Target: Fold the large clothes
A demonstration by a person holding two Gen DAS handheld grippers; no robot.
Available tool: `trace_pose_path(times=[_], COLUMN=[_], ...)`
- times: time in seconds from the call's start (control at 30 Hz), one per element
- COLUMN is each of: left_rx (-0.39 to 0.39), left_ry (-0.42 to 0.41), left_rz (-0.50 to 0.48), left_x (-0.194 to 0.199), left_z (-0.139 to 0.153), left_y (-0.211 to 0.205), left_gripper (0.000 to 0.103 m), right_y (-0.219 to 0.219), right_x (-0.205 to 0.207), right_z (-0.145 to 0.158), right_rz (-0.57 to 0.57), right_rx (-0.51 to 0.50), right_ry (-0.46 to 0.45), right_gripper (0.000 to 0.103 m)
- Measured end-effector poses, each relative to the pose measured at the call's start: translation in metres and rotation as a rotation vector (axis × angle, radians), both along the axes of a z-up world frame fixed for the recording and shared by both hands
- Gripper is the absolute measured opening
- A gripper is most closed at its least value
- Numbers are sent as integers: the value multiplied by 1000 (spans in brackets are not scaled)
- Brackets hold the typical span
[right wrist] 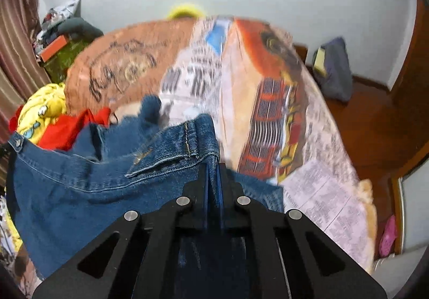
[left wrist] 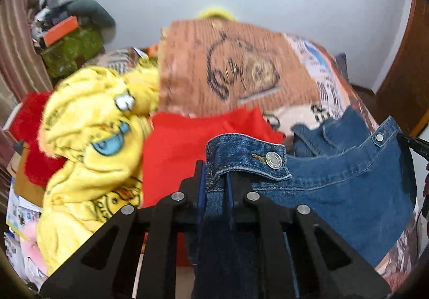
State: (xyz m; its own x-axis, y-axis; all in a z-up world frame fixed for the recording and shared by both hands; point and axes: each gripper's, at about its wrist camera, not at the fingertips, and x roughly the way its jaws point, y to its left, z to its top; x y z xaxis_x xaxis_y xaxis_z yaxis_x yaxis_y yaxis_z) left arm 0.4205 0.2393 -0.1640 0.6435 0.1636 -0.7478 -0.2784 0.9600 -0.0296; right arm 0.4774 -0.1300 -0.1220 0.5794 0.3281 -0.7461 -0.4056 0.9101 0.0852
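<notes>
- Bed [right wrist: 316,138] is filling most of both views, covered in a printed spread: orange truck graphic, newsprint text, brown panel with a line drawing.
- Jeans [left wrist: 348,191] are hanging over the near part of the bed, waistband up, stretched between the two grippers; denim is draping down below the band.
- Left gripper [left wrist: 215,181] is clamping the jeans at the waistband end just beside the button [left wrist: 273,160]; jaws nearly together, denim pinched between the blue pads.
- Right gripper [right wrist: 213,178] is clamping the other waistband end, next to a belt loop; jaws fully together on the cloth, denim bunching over the fingertips.
- From the left wrist view, a black tip of the right gripper is showing at the right edge, at the far waistband corner.
- Yellow cartoon-print garment [left wrist: 88,143] is lying crumpled left of the jeans, on the pile.
- Red cloth [left wrist: 187,143] is lying between the yellow garment and the jeans, partly under the denim.
- Clutter [left wrist: 67,38] is stacked in the far left corner: green bag, orange box, grey bundle.
- Dark bag [right wrist: 335,70] is sitting on the wood floor right of the bed, against the wall.
- Pink slipper [right wrist: 388,234] is lying on the floor at the right edge.
</notes>
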Motion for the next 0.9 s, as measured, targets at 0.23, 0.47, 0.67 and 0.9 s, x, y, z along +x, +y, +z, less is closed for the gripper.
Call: trace_pose_path(times=[0.23,0.47,0.67,0.9], left_rx=[99,-21,-41,37], left_ry=[129,203,211,132], left_rz=[22,6,-8,-47], left_x=[16,17,-5,-36], left_z=[-48,-96,-76,-33], left_y=[-1,11,14,-14], left_gripper=[12,12,21,31], right_y=[1,-1,1,36], right_x=[20,26,-1,-53], right_z=[-33,-62,-30,10], right_rz=[-62,-66,-49,117], right_rx=[-55,-117,-182,-83], right_ry=[68,150,53,4], right_gripper=[5,5,10,17])
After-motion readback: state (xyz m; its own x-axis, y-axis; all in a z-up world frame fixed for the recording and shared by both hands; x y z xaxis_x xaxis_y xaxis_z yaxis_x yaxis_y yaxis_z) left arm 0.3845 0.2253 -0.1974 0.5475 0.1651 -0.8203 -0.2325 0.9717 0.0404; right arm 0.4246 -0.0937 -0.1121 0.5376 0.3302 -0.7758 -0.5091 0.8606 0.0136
